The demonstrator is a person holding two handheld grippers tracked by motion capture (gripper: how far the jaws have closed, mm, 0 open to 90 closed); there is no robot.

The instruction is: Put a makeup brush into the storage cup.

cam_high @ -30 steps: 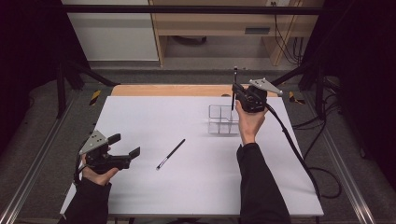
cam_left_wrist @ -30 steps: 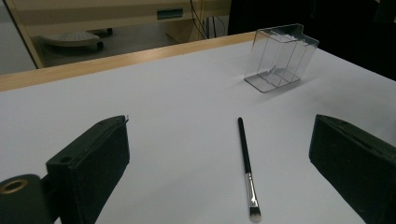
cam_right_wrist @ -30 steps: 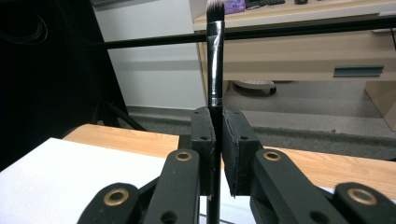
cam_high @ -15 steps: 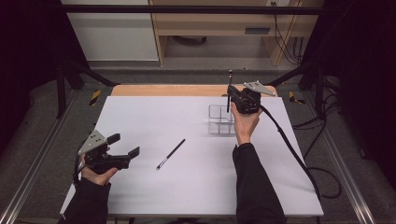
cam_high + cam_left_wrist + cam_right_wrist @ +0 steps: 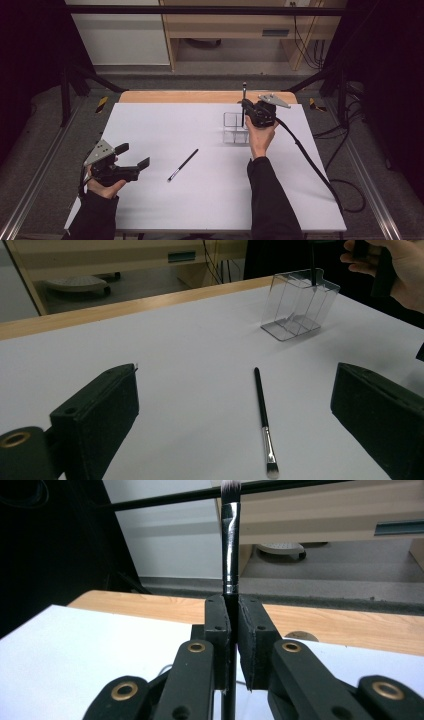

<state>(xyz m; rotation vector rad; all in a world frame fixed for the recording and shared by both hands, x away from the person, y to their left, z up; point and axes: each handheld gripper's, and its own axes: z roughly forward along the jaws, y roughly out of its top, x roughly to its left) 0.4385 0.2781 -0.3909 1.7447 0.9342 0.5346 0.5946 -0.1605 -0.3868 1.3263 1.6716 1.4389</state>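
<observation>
A clear plastic organizer (image 5: pixel 235 129) with several compartments stands at the back right of the white table (image 5: pixel 165 125). My right gripper (image 5: pixel 246 107) is over it, shut on a black makeup brush (image 5: pixel 244 95) held upright with the bristles up. In the right gripper view the pads clamp the brush (image 5: pixel 230 545) at its handle. The left gripper view shows the handle's lower end (image 5: pixel 312 270) dipping into a rear compartment of the organizer (image 5: pixel 295 315). A second brush (image 5: pixel 183 164) lies flat mid-table. My left gripper (image 5: pixel 132 156) rests open at the front left, its jaws framing that brush (image 5: pixel 262 425) from a distance.
A wooden strip (image 5: pixel 200 96) runs along the table's far edge. The right gripper's cable (image 5: pixel 310 160) trails across the table's right side to the floor. Metal frame rails (image 5: pixel 30 180) flank the table, and a desk (image 5: pixel 240 30) stands beyond it.
My right gripper has come down and slightly left with the upright brush, bringing the handle's end into the organizer. The left gripper and the lying brush have not moved.
</observation>
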